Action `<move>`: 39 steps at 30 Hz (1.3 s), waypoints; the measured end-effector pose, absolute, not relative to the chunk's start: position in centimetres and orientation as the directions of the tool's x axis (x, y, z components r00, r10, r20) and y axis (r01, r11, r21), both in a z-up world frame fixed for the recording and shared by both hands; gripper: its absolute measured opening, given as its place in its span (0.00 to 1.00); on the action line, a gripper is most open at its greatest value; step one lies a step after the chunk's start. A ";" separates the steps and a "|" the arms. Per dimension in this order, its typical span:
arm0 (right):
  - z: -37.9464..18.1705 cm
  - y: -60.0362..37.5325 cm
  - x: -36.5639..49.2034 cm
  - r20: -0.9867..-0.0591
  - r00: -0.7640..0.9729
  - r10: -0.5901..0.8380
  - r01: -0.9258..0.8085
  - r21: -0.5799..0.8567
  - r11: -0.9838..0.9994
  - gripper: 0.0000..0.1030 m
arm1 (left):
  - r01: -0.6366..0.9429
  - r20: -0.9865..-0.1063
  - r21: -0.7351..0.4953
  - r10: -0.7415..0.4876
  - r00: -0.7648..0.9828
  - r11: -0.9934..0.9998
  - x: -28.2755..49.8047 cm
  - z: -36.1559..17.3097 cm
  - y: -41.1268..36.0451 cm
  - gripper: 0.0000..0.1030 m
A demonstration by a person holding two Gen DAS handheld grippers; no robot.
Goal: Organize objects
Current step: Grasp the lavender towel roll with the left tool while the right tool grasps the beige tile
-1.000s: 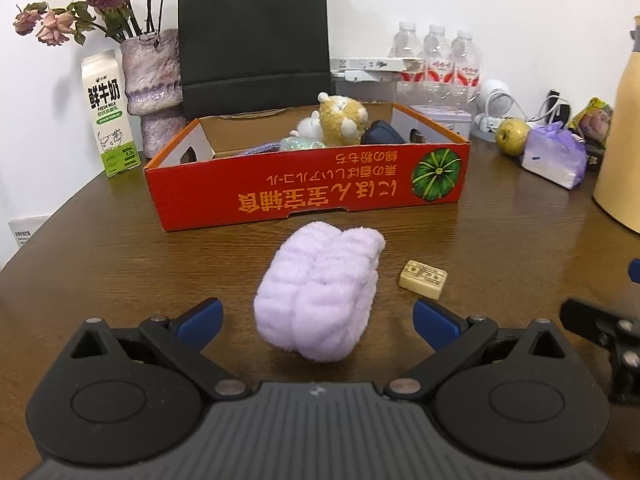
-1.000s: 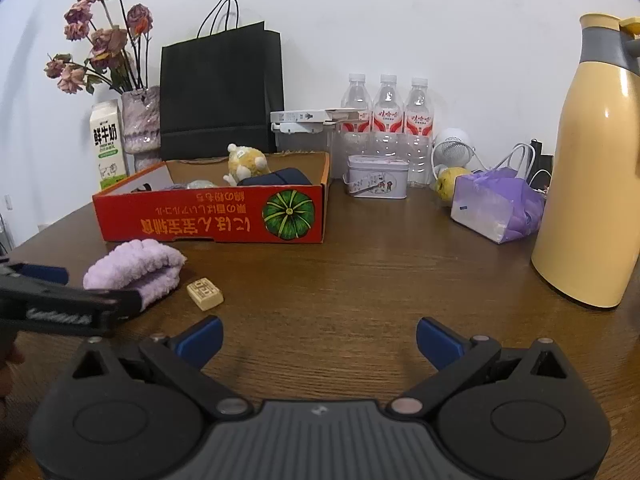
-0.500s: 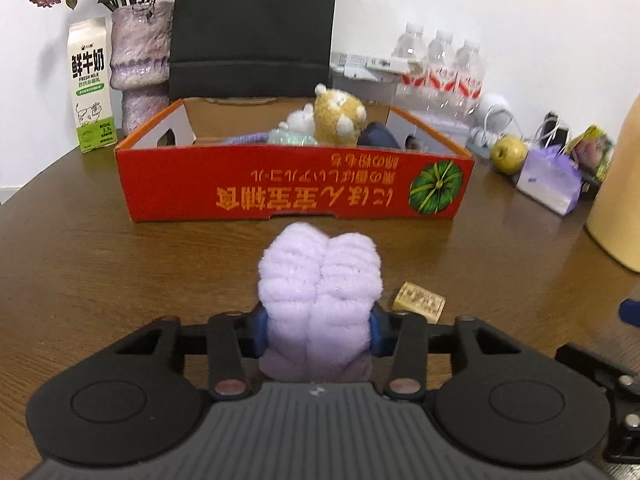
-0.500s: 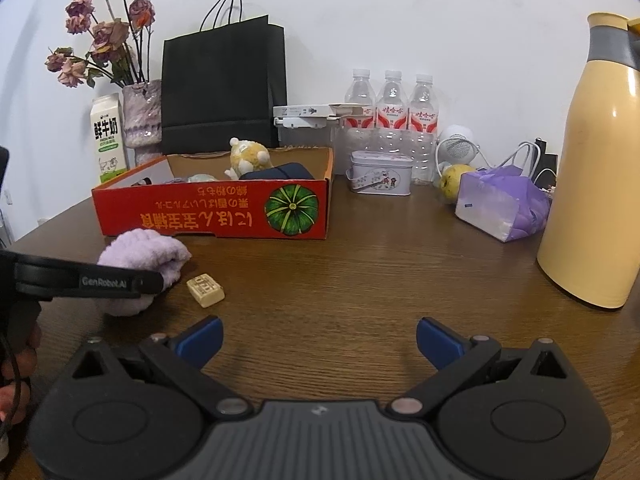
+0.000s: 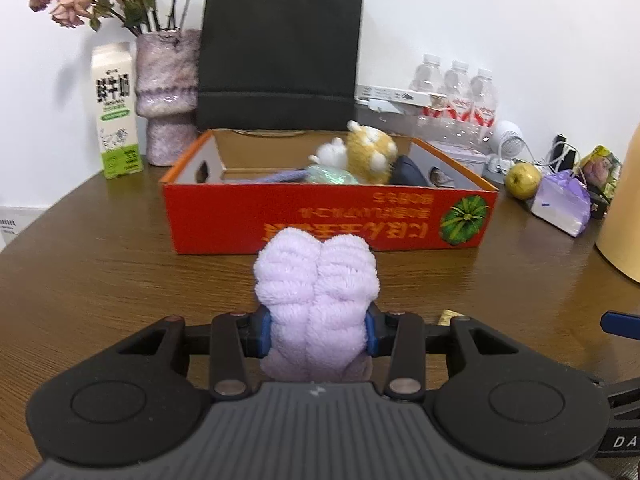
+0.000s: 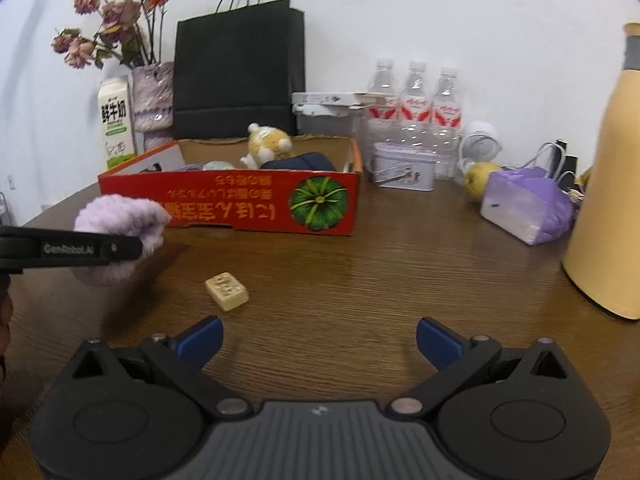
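My left tool [image 5: 316,330] is clamped on the fluffy lilac towel roll [image 5: 316,296], blue pads pressing its two sides. The roll's long axis runs straight away from me, its far end pointing at the red pumpkin-print carton [image 5: 328,216]. In the right wrist view the roll seems raised off the brown worktop [image 6: 380,272], just in front of the carton. My right tool [image 6: 318,338] stands wide apart with nothing between its fingers, and the small beige tile [image 6: 227,291] lies on the worktop just ahead of its left finger.
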State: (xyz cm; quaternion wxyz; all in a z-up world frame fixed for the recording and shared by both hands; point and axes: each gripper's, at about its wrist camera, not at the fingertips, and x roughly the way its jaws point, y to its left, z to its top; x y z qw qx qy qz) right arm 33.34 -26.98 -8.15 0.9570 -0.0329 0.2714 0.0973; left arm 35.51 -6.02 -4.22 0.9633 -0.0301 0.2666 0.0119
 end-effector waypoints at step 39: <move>-8.2 -18.2 37.0 -0.525 0.835 0.165 -0.210 -0.027 0.977 0.32 | -0.109 -0.444 -0.094 0.056 0.894 0.990 33.3 -2.1 3.3 0.40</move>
